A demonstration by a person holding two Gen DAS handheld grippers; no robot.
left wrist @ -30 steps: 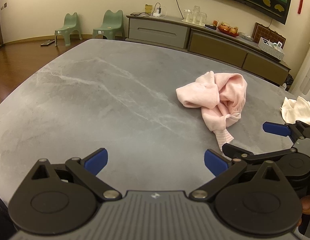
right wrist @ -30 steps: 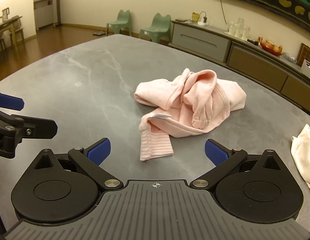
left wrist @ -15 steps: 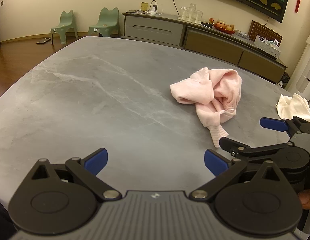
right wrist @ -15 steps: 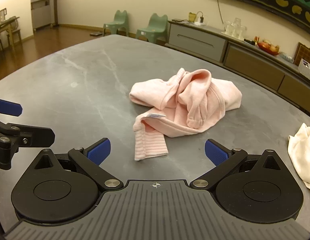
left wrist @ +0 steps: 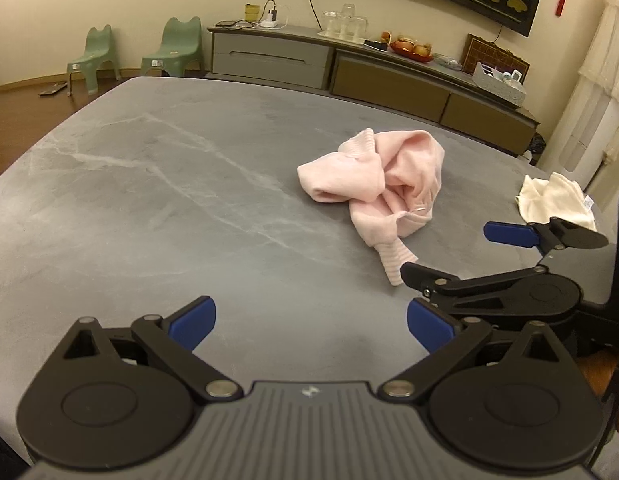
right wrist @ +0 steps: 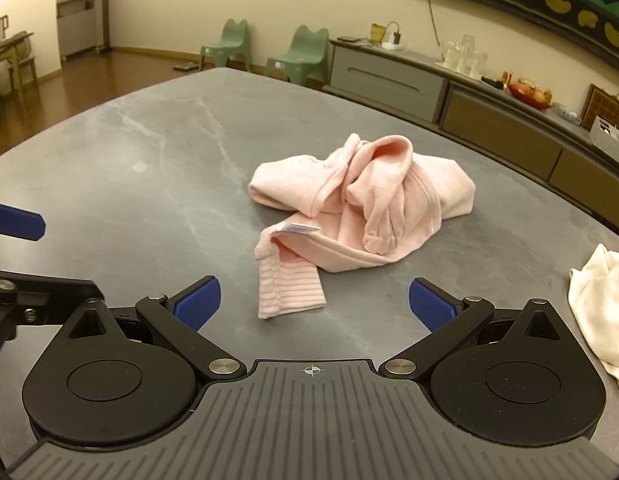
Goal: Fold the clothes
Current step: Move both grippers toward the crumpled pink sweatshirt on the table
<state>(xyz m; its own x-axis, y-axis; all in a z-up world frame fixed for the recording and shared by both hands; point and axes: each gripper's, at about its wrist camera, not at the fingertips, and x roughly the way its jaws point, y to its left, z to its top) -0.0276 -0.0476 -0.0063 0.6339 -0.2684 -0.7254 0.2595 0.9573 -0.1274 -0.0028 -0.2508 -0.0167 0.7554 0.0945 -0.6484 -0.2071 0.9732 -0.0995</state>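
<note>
moved: both tools drawn back from pink garment (right wrist: 361, 216) | state: left tool (left wrist: 309, 322), right tool (right wrist: 314, 300) wide, empty | garment crumpled mid-tabletop (left wrist: 149, 200), cuff nearest | step: approach | next: grab cuff, spread flat

Grey marble-look tabletop (left wrist: 149, 200) w/ pale veins, rounded edge. On it: crumpled pink garment (left wrist: 383, 184), roughly mid-tabletop, bunched in a heap, one ribbed striped cuff (right wrist: 289, 292) trailing flat toward the near edge; small white label shows on it. Cream cloth (left wrist: 557, 200) lies rumpled near the right edge, well apart from the pink one.
</note>
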